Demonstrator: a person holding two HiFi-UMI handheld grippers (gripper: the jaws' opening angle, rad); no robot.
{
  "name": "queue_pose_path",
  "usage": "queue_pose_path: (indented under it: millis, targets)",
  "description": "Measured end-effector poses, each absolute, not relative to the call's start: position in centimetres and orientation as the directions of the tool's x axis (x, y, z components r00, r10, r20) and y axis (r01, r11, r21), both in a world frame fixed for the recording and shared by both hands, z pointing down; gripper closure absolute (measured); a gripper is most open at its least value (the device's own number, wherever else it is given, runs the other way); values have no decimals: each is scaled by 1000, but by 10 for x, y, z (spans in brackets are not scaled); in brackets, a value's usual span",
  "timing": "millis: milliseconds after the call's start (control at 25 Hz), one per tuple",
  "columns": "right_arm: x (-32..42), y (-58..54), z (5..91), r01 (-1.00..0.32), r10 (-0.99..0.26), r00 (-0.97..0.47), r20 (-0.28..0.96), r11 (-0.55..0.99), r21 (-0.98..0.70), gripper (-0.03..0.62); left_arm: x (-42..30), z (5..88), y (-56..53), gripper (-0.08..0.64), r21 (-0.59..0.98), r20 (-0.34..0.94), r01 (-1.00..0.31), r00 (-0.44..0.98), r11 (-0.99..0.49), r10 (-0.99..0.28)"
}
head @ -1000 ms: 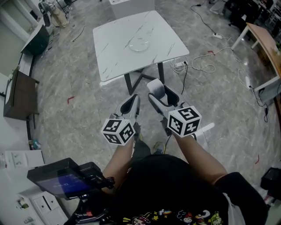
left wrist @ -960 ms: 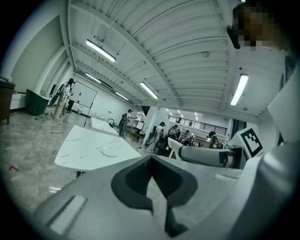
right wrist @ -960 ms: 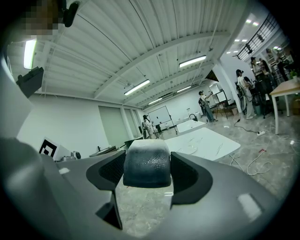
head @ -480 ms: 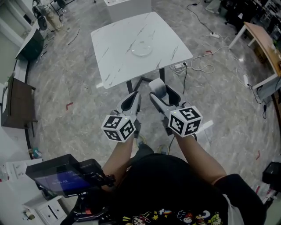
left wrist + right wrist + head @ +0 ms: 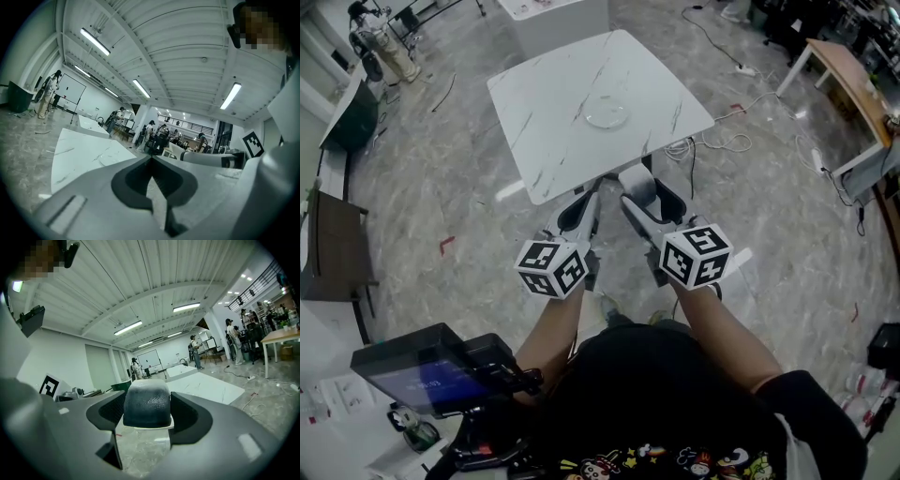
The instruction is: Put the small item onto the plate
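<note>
A clear glass plate (image 5: 606, 114) lies near the middle of a white marble table (image 5: 546, 131). My right gripper (image 5: 636, 180) is shut on a small grey item (image 5: 635, 184) with a rounded top and a white base. In the right gripper view the item (image 5: 146, 403) fills the gap between the jaws of that gripper (image 5: 146, 414), and the table (image 5: 206, 387) lies beyond it. My left gripper (image 5: 591, 193) is shut with nothing in it; its jaws (image 5: 151, 159) meet in the left gripper view. Both grippers hang over the floor at the table's near edge.
A wooden desk (image 5: 848, 70) stands at the right, with cables (image 5: 722, 142) on the floor beside the table. A white cabinet (image 5: 551, 19) stands behind the table and a dark bench (image 5: 337, 246) at the left. A screen device (image 5: 422, 373) sits at lower left. People stand far off.
The table has come nearer in the head view, and its near edge now reaches the gripper tips. Both grippers keep the same pose and grip.
</note>
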State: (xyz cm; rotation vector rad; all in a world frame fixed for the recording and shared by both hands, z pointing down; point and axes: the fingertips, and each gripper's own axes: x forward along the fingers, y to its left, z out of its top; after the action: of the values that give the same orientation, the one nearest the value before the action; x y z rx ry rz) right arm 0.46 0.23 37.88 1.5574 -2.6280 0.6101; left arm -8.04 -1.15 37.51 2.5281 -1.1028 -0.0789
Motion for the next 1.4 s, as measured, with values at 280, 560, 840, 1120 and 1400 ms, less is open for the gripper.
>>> queue_pose_path:
  millis: [280, 560, 840, 1120, 1400]
  targets:
    - [-12, -4, 387, -859, -841, -484, 241, 404, -314, 265, -95, 382, -22, 559, 384, 101, -677, 707, -628, -700]
    - [-12, -16, 383, -866, -847, -473, 243, 397, -304, 265, -94, 382, -28, 559, 387, 106, -663, 722, -641, -683]
    - [-8, -42, 388, -862, -842, -480, 246, 401, -311, 265, -91, 383, -50, 559, 378, 111, -668, 720, -640, -685]
    - [3, -90, 400, -843, -818, -516, 253, 431, -322, 265, -82, 390, -96, 559, 371, 123, -701, 687, -609, -716]
    - [23, -149, 415, -819, -779, -559, 282, 466, -335, 265, -60, 397, -154, 559, 377, 143, -739, 642, -558, -754]
